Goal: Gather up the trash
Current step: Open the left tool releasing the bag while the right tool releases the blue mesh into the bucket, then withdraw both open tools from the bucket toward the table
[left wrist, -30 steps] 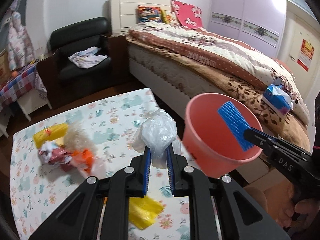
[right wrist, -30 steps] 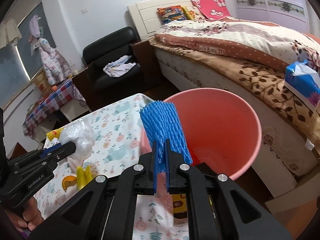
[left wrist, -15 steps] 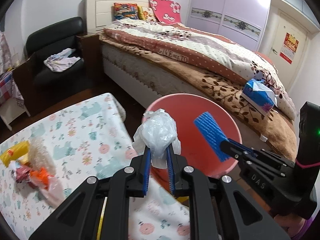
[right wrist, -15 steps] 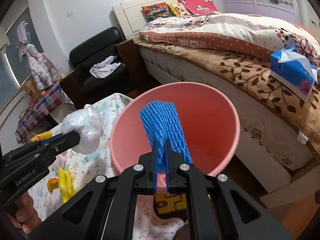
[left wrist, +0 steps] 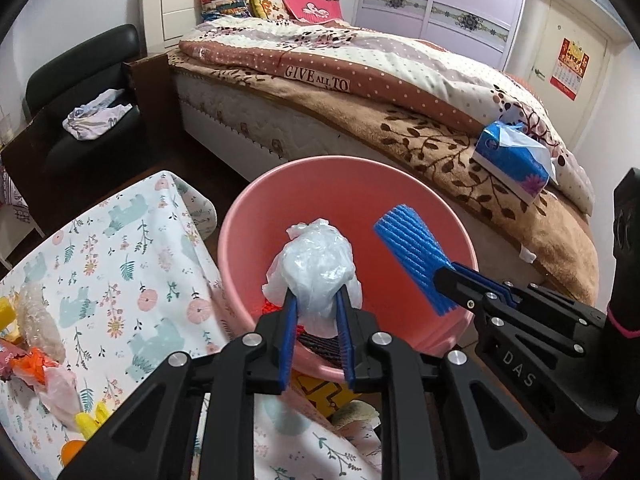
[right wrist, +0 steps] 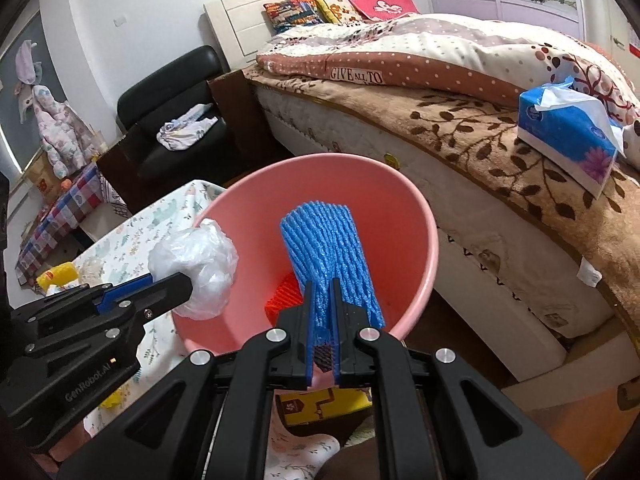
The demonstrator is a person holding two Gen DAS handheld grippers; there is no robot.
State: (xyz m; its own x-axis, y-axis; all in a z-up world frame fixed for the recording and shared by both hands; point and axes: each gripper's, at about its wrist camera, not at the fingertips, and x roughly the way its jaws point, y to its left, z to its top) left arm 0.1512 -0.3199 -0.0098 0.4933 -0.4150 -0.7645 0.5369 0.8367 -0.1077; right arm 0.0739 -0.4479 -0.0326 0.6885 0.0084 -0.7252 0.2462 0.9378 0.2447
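Bedroom, floral tablecloth (left wrist: 120, 280) beside a smooth round pink bucket (left wrist: 248, 216). Left gripper (left wrist: 318, 312) clamps a crumpled clear plastic bag (left wrist: 316, 268) over the bucket; right gripper (right wrist: 322, 308) pinches ribbed blue foam netting (right wrist: 328, 248) over it too.

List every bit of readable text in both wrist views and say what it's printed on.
"GIVE ALL TO": strip on the quilt on the bed.
"DAS": body of the right gripper.
"GenRobot.AI": body of the left gripper.
Red wall calendar: print too small to read.
Blue tissue pack: logo unreadable.
Yellow box below the pink bucket: markings unreadable.
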